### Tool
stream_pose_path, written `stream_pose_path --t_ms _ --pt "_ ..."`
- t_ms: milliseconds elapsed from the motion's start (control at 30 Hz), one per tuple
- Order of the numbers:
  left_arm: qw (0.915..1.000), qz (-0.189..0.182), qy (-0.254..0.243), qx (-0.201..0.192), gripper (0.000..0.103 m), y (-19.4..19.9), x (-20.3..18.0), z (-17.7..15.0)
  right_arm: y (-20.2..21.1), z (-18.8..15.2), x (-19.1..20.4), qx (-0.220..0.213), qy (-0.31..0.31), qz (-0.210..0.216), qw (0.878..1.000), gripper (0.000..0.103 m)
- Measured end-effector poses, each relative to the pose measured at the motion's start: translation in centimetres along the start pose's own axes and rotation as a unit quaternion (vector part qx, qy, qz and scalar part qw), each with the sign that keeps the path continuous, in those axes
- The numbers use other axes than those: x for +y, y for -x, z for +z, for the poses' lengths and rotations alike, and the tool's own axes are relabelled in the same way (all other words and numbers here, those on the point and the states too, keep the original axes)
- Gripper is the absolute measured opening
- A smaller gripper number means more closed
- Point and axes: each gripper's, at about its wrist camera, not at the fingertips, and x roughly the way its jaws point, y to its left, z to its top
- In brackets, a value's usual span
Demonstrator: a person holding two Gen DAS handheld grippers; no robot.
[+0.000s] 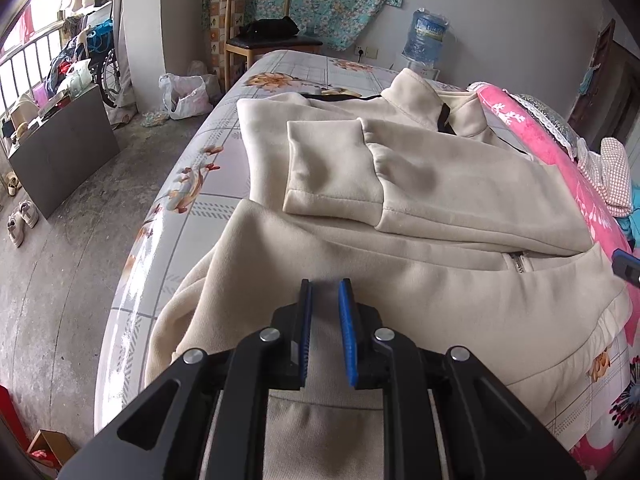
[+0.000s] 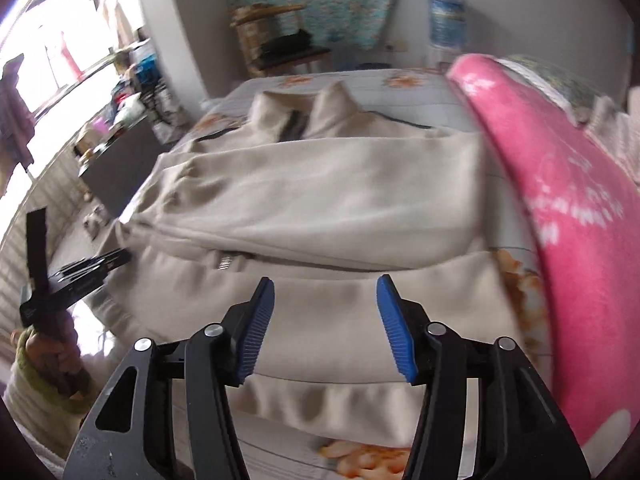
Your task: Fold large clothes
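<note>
Blue pads of the left gripper (image 1: 325, 282) are standing narrow, and a strip of the jacket's (image 1: 420, 184) ribbed hem is sitting pinched between them. The jacket is lying spread on the bed (image 1: 280, 64), collar (image 1: 412, 92) at the far end and hem nearest the camera, with its near left part draping over the bed's edge. One sleeve (image 1: 332, 168) is lying folded across the chest, its cuff pointing left. A pocket zip (image 1: 519, 261) is showing just below that sleeve.

The right gripper (image 2: 326, 280) is hanging over the hem with its jaws spread wide and nothing between the pads; this view is blurring. At its left side a hand (image 2: 52, 352) is holding the left gripper, whose tip is meeting the jacket's left edge.

A pink blanket (image 2: 580, 200) is running along the jacket's right side, touching it. Beyond the bed, a chair (image 1: 272, 40) is standing against the wall, with a water bottle (image 1: 426, 36) to its right.
</note>
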Motion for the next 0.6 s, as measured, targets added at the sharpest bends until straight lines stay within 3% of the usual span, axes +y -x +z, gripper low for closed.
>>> stream_pose_path --t_ms 100,167,267,333,433,467,533,600 --pt "0.9984 -0.054 0.013 -0.006 0.015 1.1 0.0 0.0 -2.4 0.7 4.1 0.034 0.028 0.067 0.997 0.062" --pt "0.9956 -0.093 0.011 0.0 0.02 1.6 -0.5 -0.2 -3.9 0.9 6.3 0.049 0.048 0.081 0.994 0.062" --pt "0.9957 -0.091 -0.012 0.015 0.021 1.2 -1.7 -0.8 -5.8 1.2 8.9 0.056 0.095 0.057 0.992 0.062" --pt "0.9973 -0.066 -0.024 0.022 0.021 0.4 -2.3 -1.2 -7.2 1.1 9.8 0.076 0.11 0.051 0.99 0.062" --pt "0.9984 -0.044 -0.036 0.008 0.019 0.4 -2.9 -1.6 -8.5 0.4 10.1 0.095 0.125 0.021 0.987 0.048" --pt "0.9987 -0.025 -0.045 0.003 0.01 0.3 -3.2 -1.7 -8.5 0.3 10.2 0.095 0.131 0.019 0.987 0.027" --pt "0.9983 -0.006 -0.059 -0.006 0.0 0.2 -3.6 -1.7 -8.7 0.2 9.8 0.098 0.12 0.015 0.988 0.016" --pt "0.9983 -0.014 -0.055 -0.009 0.0 0.3 -3.4 -1.5 -8.4 0.4 9.5 0.093 0.117 0.016 0.989 0.002"
